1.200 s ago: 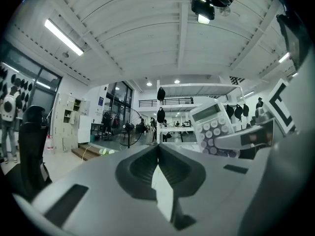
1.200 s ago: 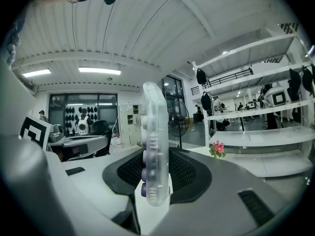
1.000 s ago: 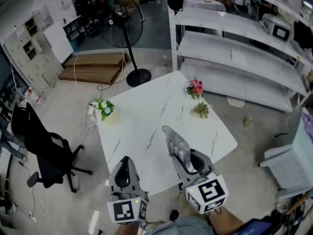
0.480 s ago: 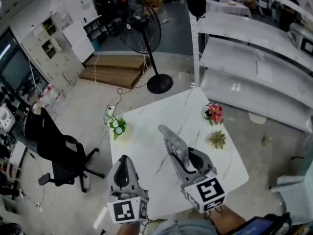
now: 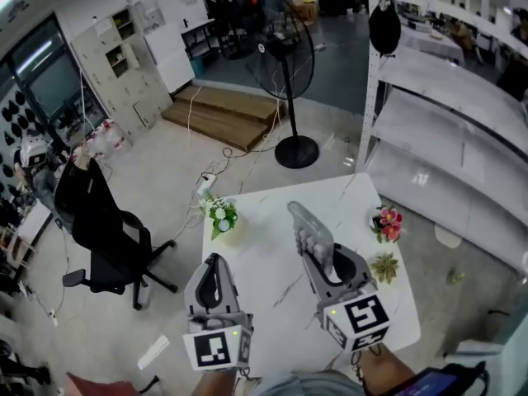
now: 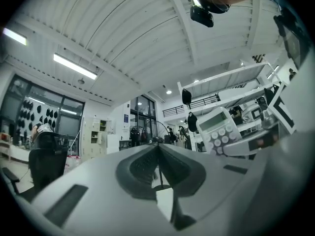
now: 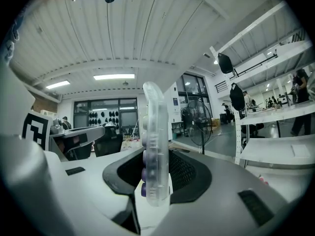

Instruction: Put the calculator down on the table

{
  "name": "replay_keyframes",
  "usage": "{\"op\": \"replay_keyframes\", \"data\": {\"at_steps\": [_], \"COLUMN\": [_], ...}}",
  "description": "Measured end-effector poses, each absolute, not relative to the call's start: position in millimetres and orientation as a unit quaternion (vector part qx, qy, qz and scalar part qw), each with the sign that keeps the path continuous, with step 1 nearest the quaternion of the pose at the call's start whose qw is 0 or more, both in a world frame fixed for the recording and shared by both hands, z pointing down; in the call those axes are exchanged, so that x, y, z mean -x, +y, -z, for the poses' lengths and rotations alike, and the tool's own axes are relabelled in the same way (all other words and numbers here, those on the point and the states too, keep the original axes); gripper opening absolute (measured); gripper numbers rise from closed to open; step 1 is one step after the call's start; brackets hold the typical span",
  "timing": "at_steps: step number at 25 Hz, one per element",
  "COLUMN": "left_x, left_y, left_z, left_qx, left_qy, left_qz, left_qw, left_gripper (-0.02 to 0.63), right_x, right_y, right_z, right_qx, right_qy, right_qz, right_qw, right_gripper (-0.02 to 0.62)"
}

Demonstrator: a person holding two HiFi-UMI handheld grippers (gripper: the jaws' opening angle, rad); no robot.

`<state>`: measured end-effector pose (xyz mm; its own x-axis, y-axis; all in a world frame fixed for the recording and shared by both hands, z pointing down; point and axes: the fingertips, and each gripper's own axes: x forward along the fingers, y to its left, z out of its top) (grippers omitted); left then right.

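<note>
1. White marble-patterned table [image 5: 264, 242] fills the middle of the head view, with both grippers held over its near edge.
2. Right gripper [image 5: 323, 261] points away from the person at about level, its marker cube nearest the camera. Its jaws stand partly apart, clamped on the near end of the calculator [image 5: 307, 228].
3. Left gripper [image 5: 213, 264] sits beside it and apart from it, pointing the same way and slightly upward. Its jaws are pressed together with nothing between them.
4. The calculator stands on edge between the right pads and juts forward past the fingertips. It is up in the air above the tabletop, with its keys facing the left gripper.
5. Three small plants stand on the table. A white-flowered one [image 5: 221, 214] is at the left corner, and a pink-flowered one [image 5: 388, 222] and a green succulent [image 5: 384, 266] are by the right edge.
</note>
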<state>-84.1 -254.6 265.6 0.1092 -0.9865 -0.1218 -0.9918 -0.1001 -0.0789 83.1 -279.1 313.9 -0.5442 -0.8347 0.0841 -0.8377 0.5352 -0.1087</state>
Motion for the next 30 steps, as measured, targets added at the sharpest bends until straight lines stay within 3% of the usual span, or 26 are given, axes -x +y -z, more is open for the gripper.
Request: {"op": "replay_keyframes", "data": {"at_steps": [30], "left_x": [138], "left_y": [-296], "left_z": [-410], "left_qx": [0.738], "left_qy": [0.672], "left_qz": [0.047], "left_qw": [-0.044], "left_gripper": [0.008], "right_x": [-20], "right_y": [-309], "right_z": [-517], "right_qx": [-0.446], "right_qy": [-0.849], "right_qz": [-0.215], "right_qw": [0.184], "right_gripper": [0.145]}}
